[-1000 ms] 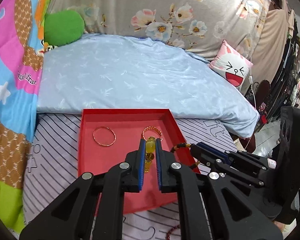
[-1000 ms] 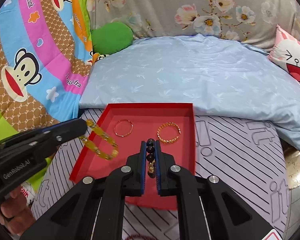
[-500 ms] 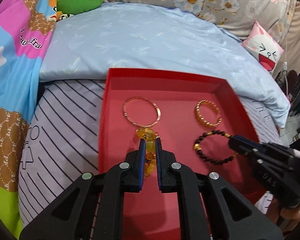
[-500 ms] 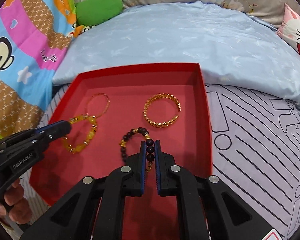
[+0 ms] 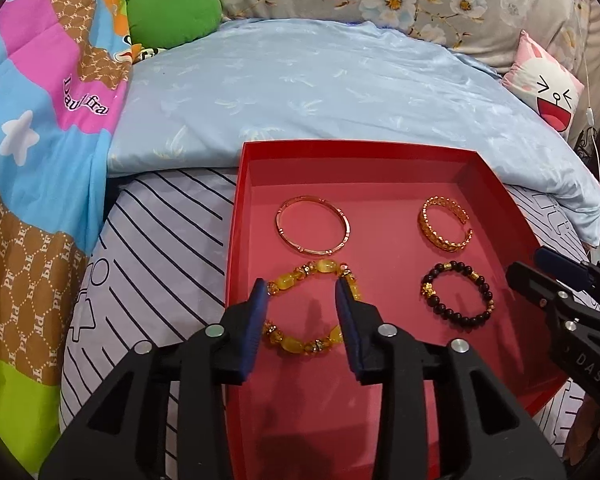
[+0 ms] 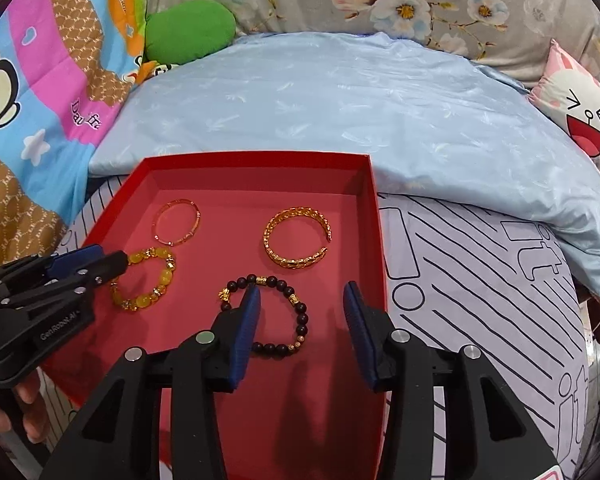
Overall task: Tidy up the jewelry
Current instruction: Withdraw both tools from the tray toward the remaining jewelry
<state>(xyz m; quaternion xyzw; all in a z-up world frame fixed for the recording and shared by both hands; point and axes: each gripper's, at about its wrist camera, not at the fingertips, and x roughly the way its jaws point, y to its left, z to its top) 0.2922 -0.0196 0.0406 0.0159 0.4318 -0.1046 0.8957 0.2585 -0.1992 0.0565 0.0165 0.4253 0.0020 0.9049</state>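
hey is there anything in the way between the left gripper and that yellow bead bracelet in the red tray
Nothing visible. The left gripper has its jaws open right over the yellow bead bracelet, which lies flat in the red tray. The thin gold bangle sits just beyond it, and the right gripper is off over the dark bead bracelet.

The left gripper (image 5: 301, 286) is matte black plastic, built of angular struts with triangular cut-outs, and its two fingers (image 5: 256, 322) are lined with dark blue pads. Round silver screws dot the joints in the lower half of the frame. The right gripper (image 6: 301, 290) is the same build. White lettering marks each body seen from the other camera: "DAS" at the right edge, "GenRobot.AI" at lower left, where bare skin of the left hand (image 6: 4, 414) shows.
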